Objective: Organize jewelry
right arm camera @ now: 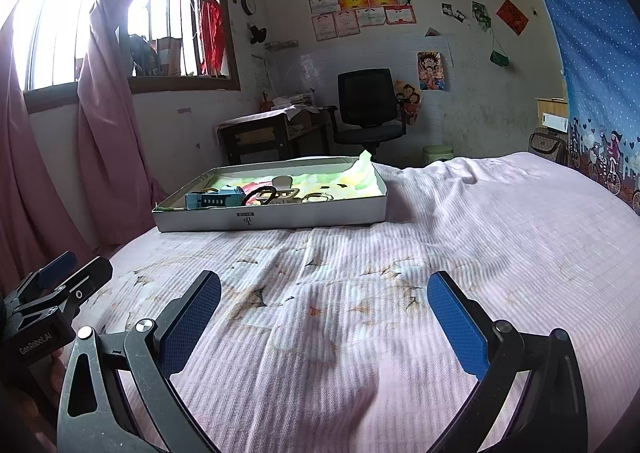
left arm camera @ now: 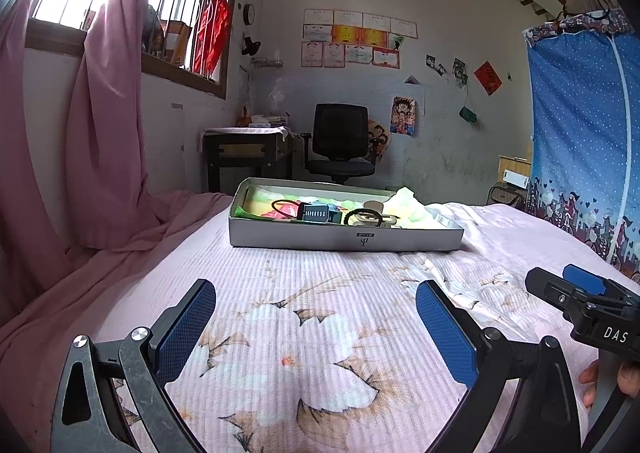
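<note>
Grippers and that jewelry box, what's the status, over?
Left gripper open, empty. Right gripper open, empty. Jewelry box ahead on the bed, untouched. Path clear, over.

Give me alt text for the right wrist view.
The open right claw hovers empty over a pink bedspread. Ahead lies a shallow white box of jewelry, and the left claw shows at the left edge.

Hidden, cropped and unreadable parts

The shallow box's [left arm camera: 400, 241] near wall hides the lower parts of the jewelry [right arm camera: 280, 195] inside; its small printed logo [right arm camera: 248, 220] is unreadable; wall certificates [left arm camera: 352, 39] too small to read; the person's hand [left arm camera: 608, 381] cut off at the edge.
</note>
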`<state>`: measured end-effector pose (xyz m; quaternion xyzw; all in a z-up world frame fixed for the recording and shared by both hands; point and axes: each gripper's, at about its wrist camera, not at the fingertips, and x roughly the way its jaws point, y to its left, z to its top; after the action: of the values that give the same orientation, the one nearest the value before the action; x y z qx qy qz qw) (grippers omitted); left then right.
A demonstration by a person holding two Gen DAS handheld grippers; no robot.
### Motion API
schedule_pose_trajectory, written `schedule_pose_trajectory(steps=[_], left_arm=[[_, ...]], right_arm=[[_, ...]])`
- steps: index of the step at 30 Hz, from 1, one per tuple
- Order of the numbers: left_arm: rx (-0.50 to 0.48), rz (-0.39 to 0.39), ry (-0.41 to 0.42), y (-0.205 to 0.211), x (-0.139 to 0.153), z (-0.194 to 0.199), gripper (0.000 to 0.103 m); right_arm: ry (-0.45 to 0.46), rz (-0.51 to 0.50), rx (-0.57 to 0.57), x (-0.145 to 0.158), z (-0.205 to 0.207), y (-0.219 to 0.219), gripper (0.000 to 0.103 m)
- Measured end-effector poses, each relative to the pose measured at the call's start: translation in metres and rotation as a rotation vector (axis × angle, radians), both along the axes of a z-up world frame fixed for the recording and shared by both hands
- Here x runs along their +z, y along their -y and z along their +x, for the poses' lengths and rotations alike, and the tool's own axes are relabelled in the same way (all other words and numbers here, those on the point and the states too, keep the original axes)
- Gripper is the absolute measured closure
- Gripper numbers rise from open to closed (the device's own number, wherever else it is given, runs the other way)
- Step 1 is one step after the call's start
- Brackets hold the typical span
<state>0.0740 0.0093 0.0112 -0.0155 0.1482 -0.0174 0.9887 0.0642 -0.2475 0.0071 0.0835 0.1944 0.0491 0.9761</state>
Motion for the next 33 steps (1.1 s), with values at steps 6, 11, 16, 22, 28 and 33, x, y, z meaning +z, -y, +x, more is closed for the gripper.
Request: schedule_pose_trajectory(steps=[6, 11, 16, 22, 28, 33], left_arm=[[0.0, -0.001, -0.002, 0.0004, -0.0001, 0.0, 0.002], [0.001, -0.002, -0.002, 0.0002, -0.0002, 0.0001, 0.002], [0.0, -0.001, -0.001, 0.0003, -0.0003, 0.0005, 0.002], [-0.004, 0.005, 0.001, 0.0027, 0.0009, -0.0013, 0.002], [-0.003, 0.004, 0.001, 0.0035, 0.0011, -0.0017, 0.002], [-0.005, 0.005, 0.0, 0.0036, 0.0012, -0.0018, 0.002]], right_arm=[[0.001, -0.001, 0.0, 0.0, -0.0001, -0.0002, 0.001], [0.001, -0.001, 0.0, -0.0001, -0.0002, -0.0002, 0.001], [0.001, -0.001, 0.001, -0.0002, -0.0001, -0.0002, 0.001], [0.001, -0.001, 0.001, -0.0003, -0.0005, -0.0004, 0.001], [0.001, -0.002, 0.001, -0.0004, -0.0004, -0.0005, 0.001], [0.001, -0.001, 0.001, -0.0005, -0.0001, -0.0004, 0.001]])
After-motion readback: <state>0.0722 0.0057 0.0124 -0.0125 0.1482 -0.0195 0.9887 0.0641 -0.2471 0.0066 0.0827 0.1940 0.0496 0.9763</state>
